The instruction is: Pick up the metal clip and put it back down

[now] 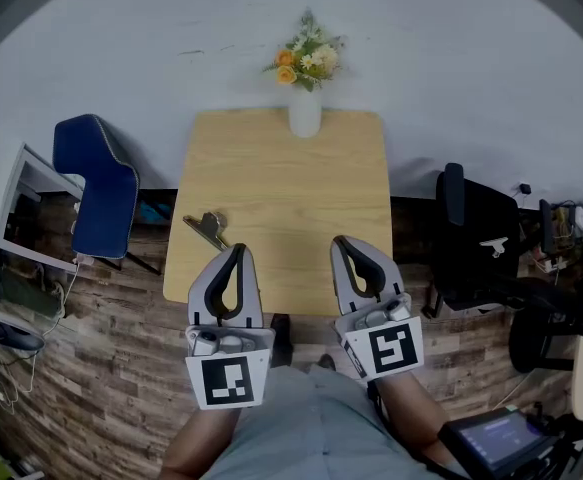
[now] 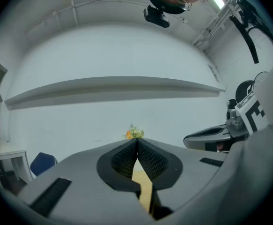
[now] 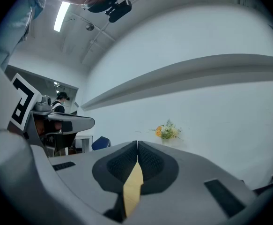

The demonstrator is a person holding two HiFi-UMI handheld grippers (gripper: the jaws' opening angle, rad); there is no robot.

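The metal clip [image 1: 206, 228] lies on the wooden table [image 1: 281, 208] near its left front corner. My left gripper [image 1: 237, 252] hovers over the table's front edge, just right of and nearer than the clip, jaws shut with nothing between them. My right gripper [image 1: 342, 244] is at the front edge further right, also shut and empty. In the left gripper view the left gripper's [image 2: 136, 142] jaw tips meet, and a strip of table shows below. The right gripper [image 3: 137, 144] looks the same in its own view. The clip shows in neither gripper view.
A white vase of orange and yellow flowers [image 1: 305, 88] stands at the table's far edge by the white wall. A blue chair [image 1: 99, 183] is left of the table, a black chair [image 1: 476, 233] right. A white cabinet [image 1: 16, 213] stands far left.
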